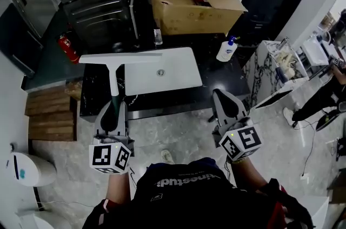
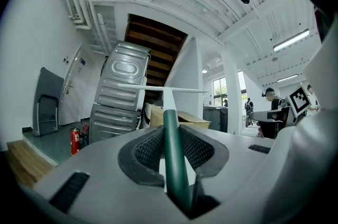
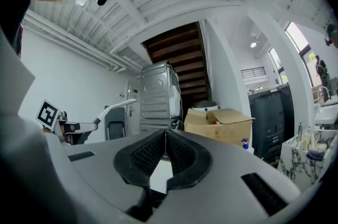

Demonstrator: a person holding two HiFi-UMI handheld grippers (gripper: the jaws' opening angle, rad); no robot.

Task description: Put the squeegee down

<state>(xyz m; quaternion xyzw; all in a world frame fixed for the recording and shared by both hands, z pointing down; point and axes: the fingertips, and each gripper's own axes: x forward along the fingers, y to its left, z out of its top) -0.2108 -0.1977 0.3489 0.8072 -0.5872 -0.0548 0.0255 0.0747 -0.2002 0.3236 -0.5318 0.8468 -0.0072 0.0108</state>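
1. While its ribbed dark pads clamp the smooth green handle, the left gripper (image 1: 114, 106) holds the squeegee (image 1: 114, 74) level, out over the glossy black counter (image 1: 227, 79).
2. Its white neck ends in a long, thin white blade.
3. The right gripper (image 1: 226, 99) is closed, pads together, empty.

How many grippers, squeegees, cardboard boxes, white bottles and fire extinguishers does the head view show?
Grippers: 2 (left gripper, right gripper)
Squeegee: 1
Cardboard box: 1
White bottle: 1
Fire extinguisher: 1
Total: 6
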